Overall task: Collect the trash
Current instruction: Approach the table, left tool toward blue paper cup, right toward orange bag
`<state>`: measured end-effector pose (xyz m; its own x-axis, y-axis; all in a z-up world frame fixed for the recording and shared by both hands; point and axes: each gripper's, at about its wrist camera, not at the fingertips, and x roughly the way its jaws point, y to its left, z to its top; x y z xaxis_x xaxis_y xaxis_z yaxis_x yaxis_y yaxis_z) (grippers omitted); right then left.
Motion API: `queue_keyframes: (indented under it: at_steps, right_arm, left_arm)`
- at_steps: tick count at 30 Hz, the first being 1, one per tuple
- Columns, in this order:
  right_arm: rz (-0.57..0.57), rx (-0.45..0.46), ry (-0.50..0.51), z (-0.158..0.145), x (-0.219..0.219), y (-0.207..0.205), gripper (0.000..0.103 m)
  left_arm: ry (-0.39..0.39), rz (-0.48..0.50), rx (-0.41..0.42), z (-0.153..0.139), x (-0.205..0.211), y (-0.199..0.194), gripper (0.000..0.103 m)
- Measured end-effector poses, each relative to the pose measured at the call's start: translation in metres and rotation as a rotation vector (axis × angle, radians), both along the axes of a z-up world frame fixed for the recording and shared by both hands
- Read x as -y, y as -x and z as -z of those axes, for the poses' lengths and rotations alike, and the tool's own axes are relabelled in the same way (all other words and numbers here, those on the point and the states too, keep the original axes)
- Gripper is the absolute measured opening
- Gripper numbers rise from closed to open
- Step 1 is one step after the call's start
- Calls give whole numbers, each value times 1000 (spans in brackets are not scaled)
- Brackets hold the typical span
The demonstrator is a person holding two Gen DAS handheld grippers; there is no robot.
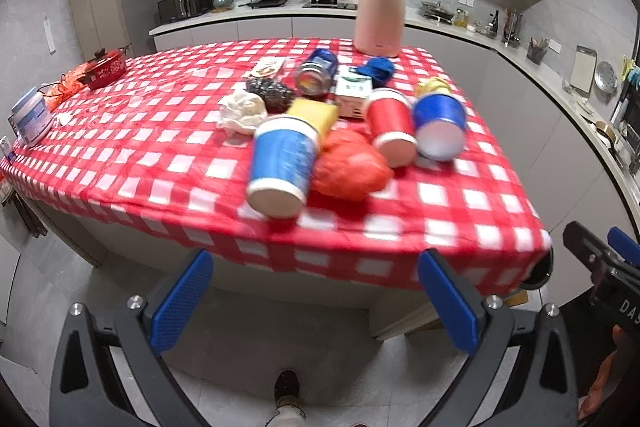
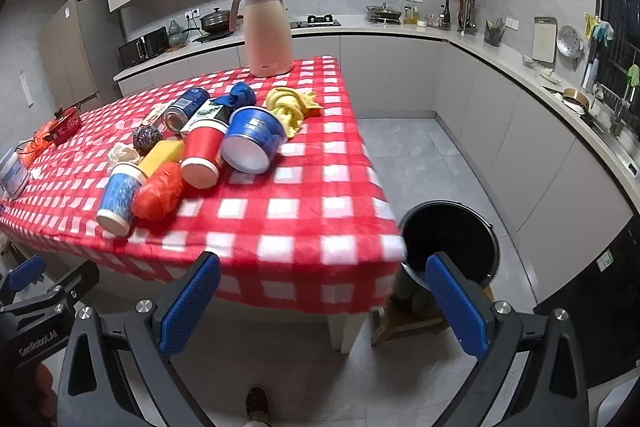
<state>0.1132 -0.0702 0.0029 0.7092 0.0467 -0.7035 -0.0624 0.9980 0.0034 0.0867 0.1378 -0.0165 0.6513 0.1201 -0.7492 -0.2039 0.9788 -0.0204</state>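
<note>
Trash lies in a heap on the red checked tablecloth (image 1: 132, 151): a tipped blue paper cup (image 1: 280, 167), a crumpled red bag (image 1: 348, 167), a red cup (image 1: 390, 125), a blue tub (image 1: 440, 125), a yellow sponge (image 1: 314, 113), white tissue (image 1: 242, 111), a can (image 1: 316, 71) and a small carton (image 1: 352, 95). My left gripper (image 1: 316, 267) is open and empty, short of the table's near edge. My right gripper (image 2: 322, 267) is also open and empty, before the table corner. A black bin (image 2: 450, 239) stands right of that corner.
A pink jug (image 2: 266, 31) stands at the table's far end, near a yellow cloth (image 2: 292, 107) and a blue cloth (image 2: 240, 95). A red pot (image 1: 106, 67) and a plastic tub (image 1: 30, 117) sit at the left. Kitchen counters (image 2: 520, 67) run behind and to the right. A shoe (image 1: 286, 387) shows on the floor.
</note>
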Motion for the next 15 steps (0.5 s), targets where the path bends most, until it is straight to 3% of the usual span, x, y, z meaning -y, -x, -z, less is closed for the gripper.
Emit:
queue_keyframes:
  at_steps: [15]
  right_arm:
    - [49, -48, -15, 16, -74, -51, 103]
  left_arm:
    - [24, 93, -32, 19, -56, -74, 103]
